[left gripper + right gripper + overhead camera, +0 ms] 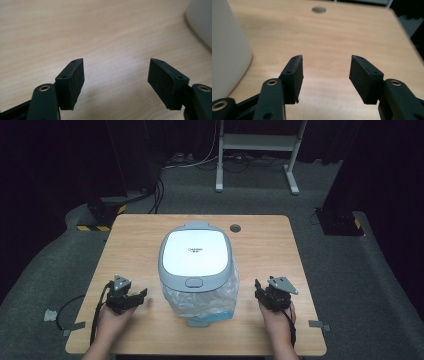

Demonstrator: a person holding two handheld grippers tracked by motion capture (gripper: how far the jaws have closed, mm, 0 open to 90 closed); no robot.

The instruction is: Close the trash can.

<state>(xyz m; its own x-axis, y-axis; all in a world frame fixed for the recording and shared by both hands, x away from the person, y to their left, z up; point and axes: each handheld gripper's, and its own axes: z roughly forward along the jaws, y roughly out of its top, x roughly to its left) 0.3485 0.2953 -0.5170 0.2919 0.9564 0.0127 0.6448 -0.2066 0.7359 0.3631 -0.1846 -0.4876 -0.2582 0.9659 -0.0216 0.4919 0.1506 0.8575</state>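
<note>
Dark room, grey carpet all round, and a small wooden table (150,235) in the middle of it with a round cable hole (235,228) near the far edge. Behind the table there's a white metal stand (257,150) and a mess of cables on the floor.

The bin (196,265) sits pretty much dead centre on the table. Grey rim, white lid (195,251) shut flat on top, and a clear plastic bag (220,297) bunched up around the body below the rim, hanging out mostly on the near side. There's a little oval button (193,282) on the front edge of the lid, facing me.

My left claw (131,298) is down low by the table on the left of the bin, near it but not touching. In the left gripper view the two pads (75,82) are standing wide apart with nothing but bare wood between them, and the bin's pale side is just a blurry bit in the top right corner.

My right claw (262,292) mirrors that on the other side, again close to the bin and clear of it. In the right gripper view its jaws are spread too, only tabletop in the gap, and the bin wall (227,50) looms on the left, just beside the left pad (294,80) but apart from it. The cable hole shows up top there as well.

So both claws are empty, flanking the bin, lid untouched.
</note>
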